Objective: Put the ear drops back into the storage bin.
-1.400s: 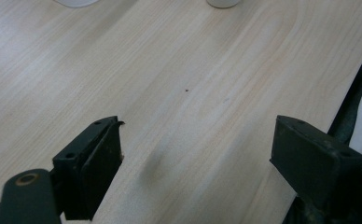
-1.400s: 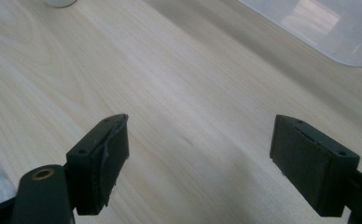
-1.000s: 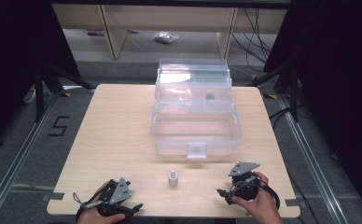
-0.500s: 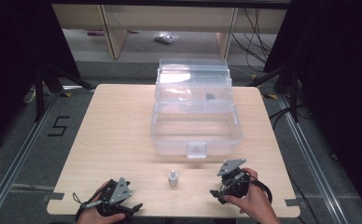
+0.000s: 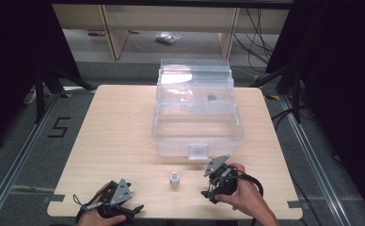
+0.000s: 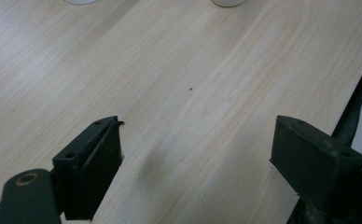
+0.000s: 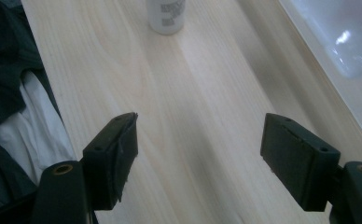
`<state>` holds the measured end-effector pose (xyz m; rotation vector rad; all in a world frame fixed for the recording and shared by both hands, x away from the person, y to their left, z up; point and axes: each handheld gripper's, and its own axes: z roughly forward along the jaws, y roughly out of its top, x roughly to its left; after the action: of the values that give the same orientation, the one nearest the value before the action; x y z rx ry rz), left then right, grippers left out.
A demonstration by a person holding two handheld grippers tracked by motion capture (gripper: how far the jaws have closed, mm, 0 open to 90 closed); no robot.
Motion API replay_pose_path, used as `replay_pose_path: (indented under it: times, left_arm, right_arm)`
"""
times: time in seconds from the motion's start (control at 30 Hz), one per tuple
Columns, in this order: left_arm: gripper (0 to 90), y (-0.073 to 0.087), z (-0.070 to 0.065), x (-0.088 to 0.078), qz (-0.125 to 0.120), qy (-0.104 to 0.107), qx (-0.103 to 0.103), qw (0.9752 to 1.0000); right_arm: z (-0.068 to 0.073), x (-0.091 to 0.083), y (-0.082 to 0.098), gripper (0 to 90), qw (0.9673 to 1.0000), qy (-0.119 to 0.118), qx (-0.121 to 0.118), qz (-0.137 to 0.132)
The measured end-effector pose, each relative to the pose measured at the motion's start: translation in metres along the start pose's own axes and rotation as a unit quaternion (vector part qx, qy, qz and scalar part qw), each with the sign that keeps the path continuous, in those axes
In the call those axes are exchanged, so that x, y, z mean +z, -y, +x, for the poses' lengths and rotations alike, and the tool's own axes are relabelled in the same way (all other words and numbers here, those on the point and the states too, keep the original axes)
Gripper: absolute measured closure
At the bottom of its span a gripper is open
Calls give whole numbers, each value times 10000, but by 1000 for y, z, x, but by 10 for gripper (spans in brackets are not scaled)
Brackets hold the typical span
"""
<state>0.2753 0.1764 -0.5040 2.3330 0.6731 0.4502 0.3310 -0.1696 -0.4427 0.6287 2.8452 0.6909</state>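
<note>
A small white bottle [image 5: 174,179] with a grey cap stands upright on the wooden table [image 5: 115,127], in front of a clear plastic box [image 5: 197,127] whose lid stands open. My right gripper [image 5: 210,184] is just right of the bottle and points at it, open and empty. In the right gripper view the bottle [image 7: 166,16] stands ahead of the spread jaws [image 7: 202,126], with the box wall [image 7: 337,42] to the right. My left gripper [image 5: 126,203] rests near the front edge, left of the bottle, open with nothing between its jaws [image 6: 198,135]. The bottle's base [image 6: 227,2] shows far ahead.
The open box takes up the table's middle and back. Its lid holds a small dark item [image 5: 212,98]. Bare wood lies to the box's left and along the front. A dark sleeve and white cloth [image 7: 25,126] lie at the table's front edge.
My right gripper has moved left along the front of the table, closer to the bottle. The left gripper and the bottle have stayed put.
</note>
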Motion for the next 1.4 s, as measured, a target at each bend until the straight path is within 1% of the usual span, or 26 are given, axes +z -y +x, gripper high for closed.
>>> replay_pose_path:
  times: [0.03,0.07,0.1,0.13,0.17,0.2,0.27,0.37,0.43,0.47,0.5,0.53,0.63,0.67,0.7,0.73,0.77,0.97,1.0,1.03,1.07,1.13,1.2,1.23,1.3,1.4]
  left_arm:
    - [157,0,0,0,-2,-4,-1,10000]
    - [157,0,0,0,-10,-11,-44,10000]
    - [157,0,-1,0,-11,-13,-95,10000]
    - [157,0,0,0,2,-6,-3,10000]
    - [157,0,0,0,2,-6,-3,10000]
    - [157,0,0,0,7,2,16,10000]
    - [157,0,0,0,-5,-6,4,10000]
    - [157,0,0,0,-4,0,9,10000]
    - [157,0,1,0,-1,5,10,10000]
    - [157,0,0,0,-11,-9,-8,10000]
    - [157,0,0,0,-17,-3,3,10000]
    - [157,0,0,0,-9,-4,4,10000]
    - [157,0,1,0,4,4,12,10000]
    - [157,0,0,0,-5,-6,5,10000]
    - [157,0,0,-1,13,11,15,10000]
    - [157,0,0,0,5,4,17,10000]
    - [157,0,0,0,5,5,20,10000]
    - [157,0,0,0,-2,1,16,10000]
    - [157,0,1,0,1,11,16,10000]
    - [157,0,0,0,19,-7,24,10000]
    - [157,0,0,0,-11,6,20,10000]
    - [157,0,0,0,0,7,18,10000]
    - [157,0,0,0,-8,2,6,10000]
    - [157,0,0,0,-2,4,21,10000]
    - [157,0,0,0,9,28,34,10000]
    - [157,0,0,0,8,-6,20,10000]
  right_arm:
    - [1,1,-3,287,10000,-20,-73,20]
    - [3,2,-6,291,10000,-27,-55,61]
    - [3,4,-9,296,9998,-48,-178,70]
    - [4,5,-12,297,9998,-81,-161,109]
    - [4,5,-12,297,9998,-81,-161,109]
    - [6,8,-19,302,9996,-85,-211,178]
    - [5,11,-25,306,9992,-103,-327,212]
    - [5,15,-32,310,9989,-126,-388,249]
    - [6,17,-37,310,9988,-142,-358,310]
    - [5,19,-39,310,9984,-174,-452,299]
    - [6,20,-41,310,9986,-145,-391,333]
    - [6,21,-43,310,9981,-162,-487,334]
    - [8,24,-48,323,9979,-235,-493,355]
    - [7,25,-50,323,9972,-282,-588,357]
    - [8,26,-51,323,9974,-196,-609,344]
    - [8,26,-53,324,9967,-286,-645,389]
    - [9,26,-54,325,9974,-225,-562,397]
    - [10,33,-63,333,9960,-273,-680,507]
    - [11,34,-66,335,9962,-264,-620,550]
    - [10,35,-67,337,9960,-272,-635,561]
    - [9,37,-69,338,9953,-275,-729,566]
    - [10,39,-71,342,9954,-313,-690,590]
    - [9,42,-74,344,9946,-336,-806,559]
    - [10,42,-76,347,9950,-310,-726,614]
    - [11,44,-78,352,9950,-304,-695,654]
    - [10,46,-83,357,9946,-357,-741,638]
